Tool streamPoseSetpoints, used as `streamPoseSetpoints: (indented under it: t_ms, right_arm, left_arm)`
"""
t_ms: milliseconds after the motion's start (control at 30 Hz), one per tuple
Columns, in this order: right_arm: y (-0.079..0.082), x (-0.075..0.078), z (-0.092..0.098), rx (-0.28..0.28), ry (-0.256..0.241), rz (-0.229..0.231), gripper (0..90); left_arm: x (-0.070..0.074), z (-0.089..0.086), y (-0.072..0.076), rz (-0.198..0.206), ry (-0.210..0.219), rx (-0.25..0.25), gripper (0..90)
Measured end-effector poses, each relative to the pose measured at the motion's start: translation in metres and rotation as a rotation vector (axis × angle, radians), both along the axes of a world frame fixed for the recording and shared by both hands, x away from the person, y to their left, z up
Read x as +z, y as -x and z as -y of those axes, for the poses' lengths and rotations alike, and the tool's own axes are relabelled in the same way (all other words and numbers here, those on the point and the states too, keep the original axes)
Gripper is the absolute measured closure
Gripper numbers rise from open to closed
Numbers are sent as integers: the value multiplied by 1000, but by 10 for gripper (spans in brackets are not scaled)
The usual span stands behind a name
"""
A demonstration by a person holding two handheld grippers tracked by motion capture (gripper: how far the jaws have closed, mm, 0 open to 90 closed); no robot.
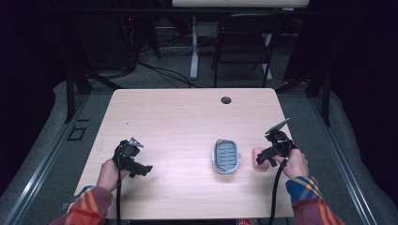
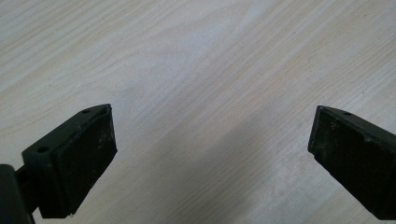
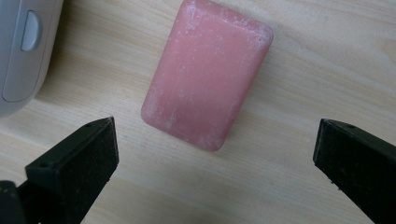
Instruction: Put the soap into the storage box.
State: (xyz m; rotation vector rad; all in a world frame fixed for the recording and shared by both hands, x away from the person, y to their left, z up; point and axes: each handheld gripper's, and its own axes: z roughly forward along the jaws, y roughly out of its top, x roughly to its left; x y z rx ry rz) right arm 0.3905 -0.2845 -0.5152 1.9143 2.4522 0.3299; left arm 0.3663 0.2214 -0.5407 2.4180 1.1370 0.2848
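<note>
Bare table (image 1: 178,117) lies between and beyond the two grippers. A grey soap dish (image 1: 226,155) sits just beside the pink soap (image 3: 207,74), crowding one side; its other side is open.

The worktop (image 1: 187,117) is pale wood with a light grain. The soap (image 3: 208,72) is pink, dusted with whitish marks. The dish (image 1: 226,155) is grey with a slotted, darker inside. Both grippers are black. The sleeves (image 1: 307,192) are striped orange, blue and yellow.
</note>
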Motion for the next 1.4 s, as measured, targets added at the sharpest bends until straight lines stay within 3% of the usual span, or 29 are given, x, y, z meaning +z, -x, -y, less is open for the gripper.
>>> streamPoseSetpoints:
  t_ms: [67,333,667,733,833,1267,1400]
  right_arm:
    - [-4,-1,1,26,6,-29,0]
    - [-13,-3,-7,19,-11,-19,0]
    - [-22,-6,-14,24,5,-36,0]
    - [-24,-7,-15,20,18,-34,17]
    - [-27,-7,-17,12,37,-31,135]
    - [-35,-16,-24,0,62,-64,157]
    - [-38,-19,-26,-8,81,-70,257]
  left_arm:
    - [0,0,0,0,0,1,10]
    - [0,-3,1,1,4,6,10]
    - [0,-8,5,-1,7,24,9]
    - [0,-10,6,1,13,28,7]
    - [0,-12,7,0,15,35,6]
    - [0,-12,7,-4,12,32,6]
    - [0,-12,7,-4,11,31,6]
